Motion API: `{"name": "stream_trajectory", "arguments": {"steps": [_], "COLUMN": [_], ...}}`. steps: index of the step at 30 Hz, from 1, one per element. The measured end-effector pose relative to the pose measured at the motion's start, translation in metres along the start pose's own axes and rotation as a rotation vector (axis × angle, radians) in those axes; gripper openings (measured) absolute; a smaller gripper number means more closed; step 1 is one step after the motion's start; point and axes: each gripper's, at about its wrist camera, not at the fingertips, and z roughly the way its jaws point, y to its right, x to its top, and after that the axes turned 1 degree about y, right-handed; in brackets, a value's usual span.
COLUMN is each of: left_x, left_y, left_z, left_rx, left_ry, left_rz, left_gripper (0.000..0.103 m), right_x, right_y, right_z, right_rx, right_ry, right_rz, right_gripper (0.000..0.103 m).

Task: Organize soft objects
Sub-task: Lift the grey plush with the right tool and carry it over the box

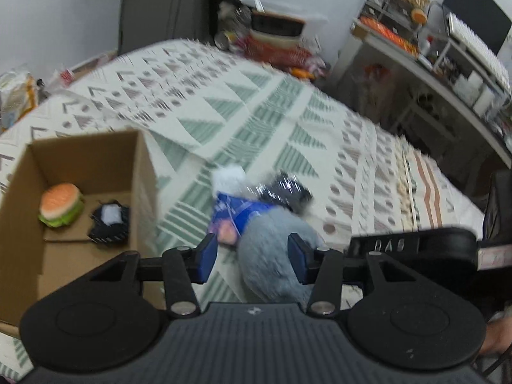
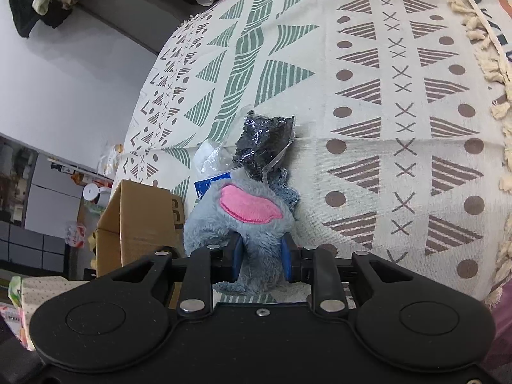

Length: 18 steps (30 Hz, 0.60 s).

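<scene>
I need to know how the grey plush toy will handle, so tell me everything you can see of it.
The grey plush toy is fluffy, long-piled fabric with a flat pink felt-like patch on top. It lies on the patterned bedspread beside the cardboard box, against a blue packet and a black item in clear wrap. The right gripper pinches a fold of its fur; the left gripper straddles it, pads apparently apart from it.

Open bedspread [image 2: 368, 102] beyond the plush [image 2: 243, 224]; cardboard box [image 1: 96, 172] close left

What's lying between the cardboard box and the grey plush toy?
In the left wrist view, only bare patterned blanket separates the cardboard box from the grey plush toy.
</scene>
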Motion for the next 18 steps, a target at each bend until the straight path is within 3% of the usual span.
{"name": "stream_trajectory", "arguments": {"steps": [10, 12, 18], "left_x": [-0.016, -0.018, -0.017], "left_y": [-0.001, -0.003, -0.002], "left_z": [0.026, 0.029, 0.021], "left_rx": [-0.024, -0.034, -0.055], "left_ry": [-0.086, -0.093, -0.066], "left_rz": [-0.107, -0.144, -0.186], "left_gripper": [0.045, 0.026, 0.018], "right_x": [-0.001, -0.002, -0.005], "right_y": [0.004, 0.003, 0.005], "right_z": [-0.005, -0.005, -0.014], "right_rx": [-0.005, 0.000, 0.038], "right_ry": [0.017, 0.014, 0.033], "right_rz": [0.023, 0.024, 0.027], "right_gripper": [0.024, 0.023, 0.023]}}
